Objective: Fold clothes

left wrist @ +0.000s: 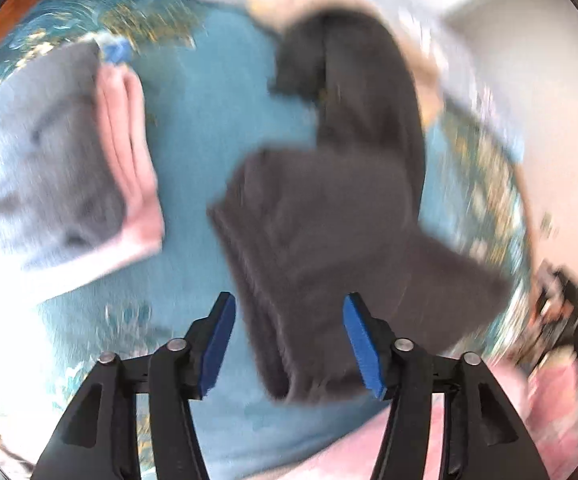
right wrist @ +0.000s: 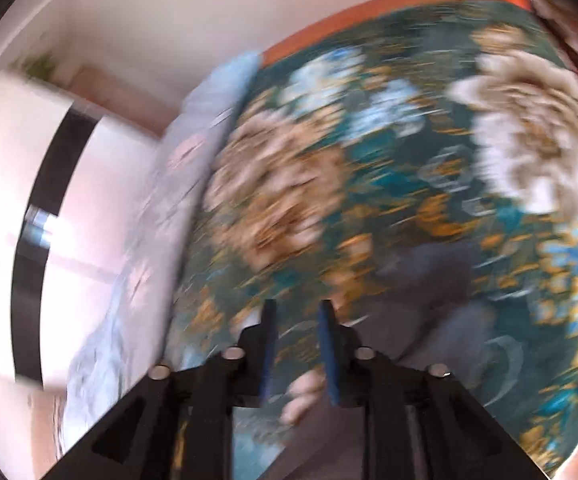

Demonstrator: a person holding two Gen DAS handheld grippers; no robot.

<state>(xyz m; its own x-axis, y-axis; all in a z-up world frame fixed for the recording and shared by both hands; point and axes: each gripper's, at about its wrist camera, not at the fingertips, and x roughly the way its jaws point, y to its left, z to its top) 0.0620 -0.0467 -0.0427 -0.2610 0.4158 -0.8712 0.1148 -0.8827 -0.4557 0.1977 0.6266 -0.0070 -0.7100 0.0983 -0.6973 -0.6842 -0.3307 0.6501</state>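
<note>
My left gripper point(left wrist: 289, 338) is hanging wide open over the dark grey fleece garment point(left wrist: 329, 216), gripping nothing. The garment lies on the teal floral bedspread point(left wrist: 205, 128), its long axis running straight away from the fingers, a sleeve-like end pointing far up the bed. To its left is a folded grey and pink stack point(left wrist: 89, 160). My right gripper point(right wrist: 297, 346) has its pads a little apart and empty; everything's blurry.

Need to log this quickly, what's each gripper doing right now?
Left gripper: open, above the dark grey garment, not gripping it.
Right gripper: open, nothing held.
</note>
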